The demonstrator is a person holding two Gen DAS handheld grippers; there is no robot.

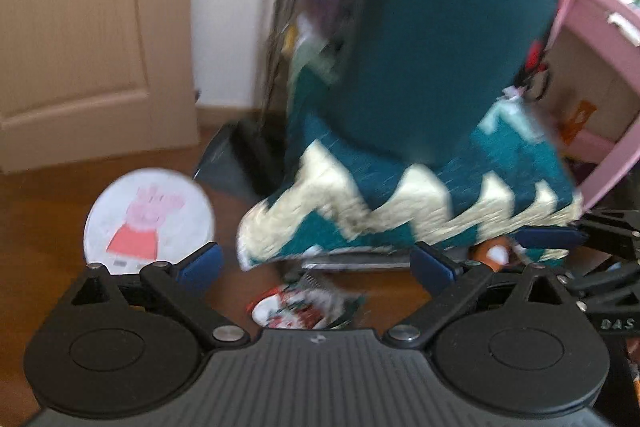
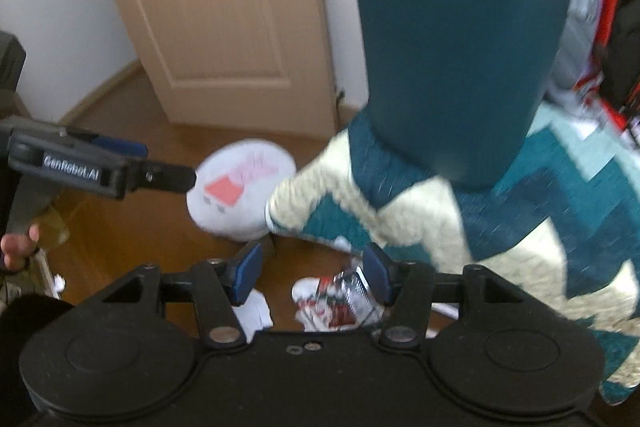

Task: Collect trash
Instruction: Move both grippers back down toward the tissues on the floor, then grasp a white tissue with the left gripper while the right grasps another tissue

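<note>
one teal chair (image 2: 460, 39) with a zigzag blanket (image 2: 400, 211) fills the far right, one round white cushion (image 1: 148, 217) leans left. two grippers point down at the floor: the left gripper (image 1: 316, 261) with fingers wide open, the right gripper (image 2: 314, 277) open too, both empty. one red-and-white wrapper (image 2: 340, 301) lies near, beside one white paper scrap (image 2: 254, 311).

A teal upholstered chair (image 1: 448, 39) draped with a teal-and-cream zigzag quilted blanket (image 1: 400, 215) stands on a brown wooden floor (image 1: 40, 227). Left of the chair a round white cartoon-pig disc (image 1: 148, 217) rests on the floor, a beige panelled door (image 1: 88, 19) behind it. Before the chair, below the blanket's hem, lies a crumpled red-and-white wrapper (image 1: 304, 307). A pink wooden shelf unit (image 1: 592, 67) stands right of the chair.
</note>
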